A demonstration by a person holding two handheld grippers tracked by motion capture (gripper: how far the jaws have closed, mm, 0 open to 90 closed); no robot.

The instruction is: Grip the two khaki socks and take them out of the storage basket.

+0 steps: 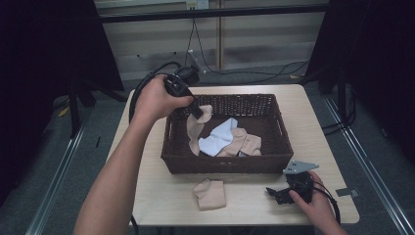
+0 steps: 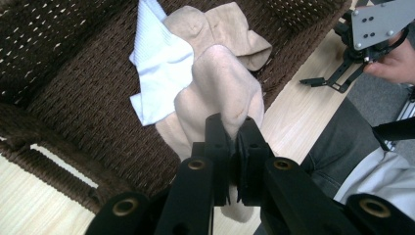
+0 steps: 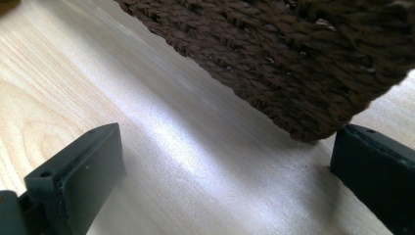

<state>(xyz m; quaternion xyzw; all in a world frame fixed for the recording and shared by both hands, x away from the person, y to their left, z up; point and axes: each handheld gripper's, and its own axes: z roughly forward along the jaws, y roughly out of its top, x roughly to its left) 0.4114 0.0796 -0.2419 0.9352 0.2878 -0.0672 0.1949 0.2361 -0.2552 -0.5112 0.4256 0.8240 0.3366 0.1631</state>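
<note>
Two tongs are working around the dark brown woven wicker basket. My left gripper is pinching a beige sock tight, dangling it over the basket's left inside, above a white cloth and more beige socks. My right gripper is resting wide apart on the light wooden table just outside the basket's front right corner. Another beige sock is lying before the basket's front wall.

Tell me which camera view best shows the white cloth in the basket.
The left gripper view: the white cloth appears large, ribbed, partly under the beige socks. The high view shows it small, among socks in the basket. The right gripper view offers just the basket's outer wall and table.
</note>
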